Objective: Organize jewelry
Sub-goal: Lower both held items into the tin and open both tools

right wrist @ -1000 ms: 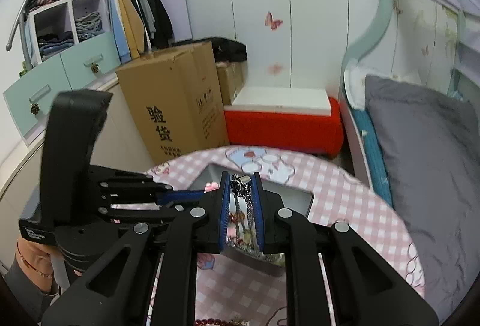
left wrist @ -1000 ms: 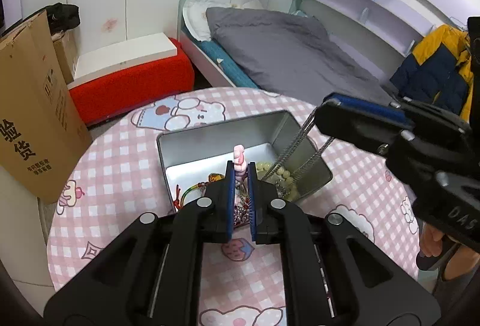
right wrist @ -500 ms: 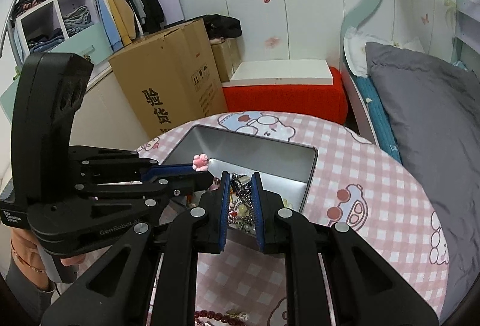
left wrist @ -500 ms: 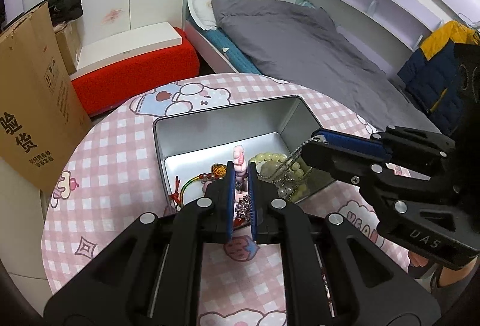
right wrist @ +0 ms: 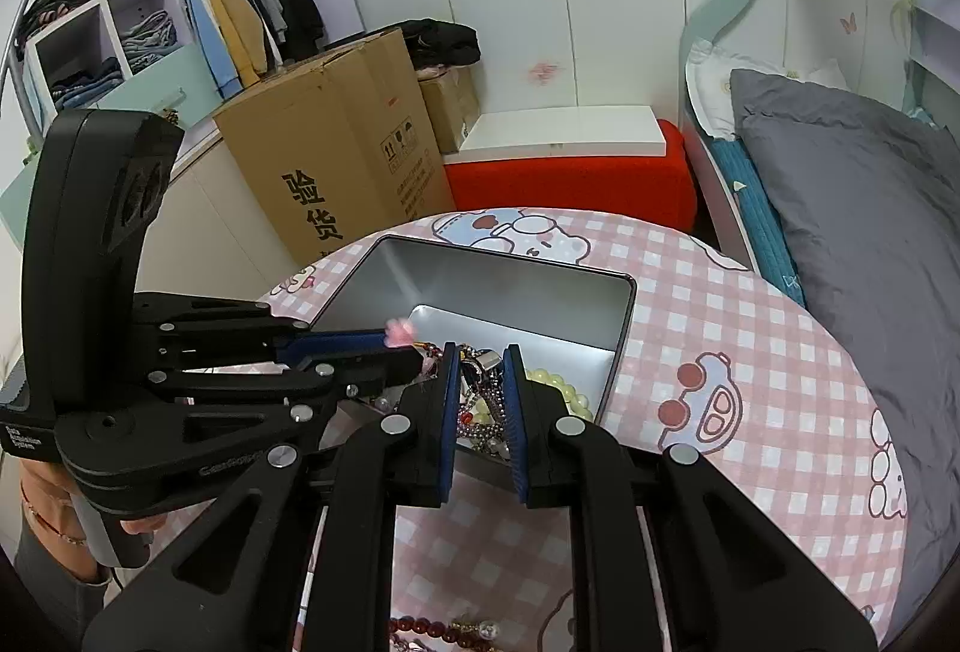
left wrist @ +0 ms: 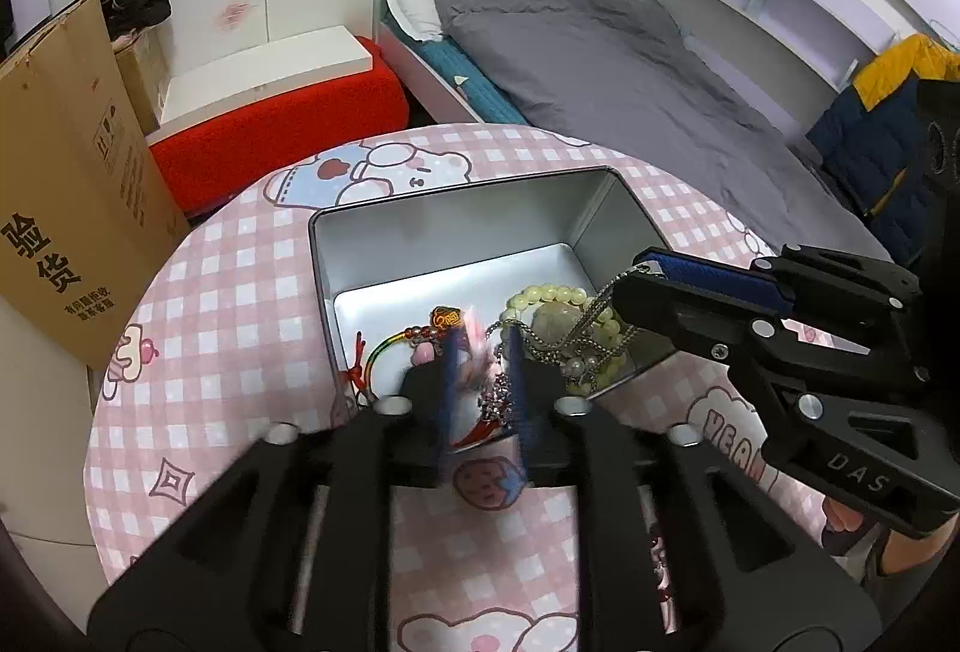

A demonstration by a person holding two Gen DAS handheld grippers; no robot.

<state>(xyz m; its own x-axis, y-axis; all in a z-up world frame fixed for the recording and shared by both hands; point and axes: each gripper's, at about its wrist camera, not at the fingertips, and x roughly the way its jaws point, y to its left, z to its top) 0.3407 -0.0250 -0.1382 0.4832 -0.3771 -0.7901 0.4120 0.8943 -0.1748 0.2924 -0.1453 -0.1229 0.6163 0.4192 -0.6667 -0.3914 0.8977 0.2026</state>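
Nearest, still outside the tin: a dark red bead strand (right wrist: 429, 629) with a gold and pearl piece beside it lies on the pink checked tablecloth (right wrist: 750, 352), at the bottom edge of your right wrist view — you have yet to collect it.
Left gripper (left wrist: 483, 352): your fingers stand a small way apart over the tin's near edge; a pink charm (left wrist: 474, 334) sits blurred between them. I cannot tell whether you hold it or have let it go.
Right gripper (right wrist: 482, 359): your fingers are nearly together on a silver ball chain (right wrist: 489, 412) with a small metal tag; its lower part already lies pooled in the tin, so that piece looks close to set down.
Metal tin (left wrist: 456, 226): it lies open in the middle of the round table. In its near half lie a pale green bead bracelet (left wrist: 564, 295), a coloured cord bracelet with a red knot (left wrist: 384, 352), and tangled chain.
Far half of the tin: bare metal — there is room for more.
Progress, as I judge it: most of the jewelry is in; left are the two pieces in your grippers and the red strand.
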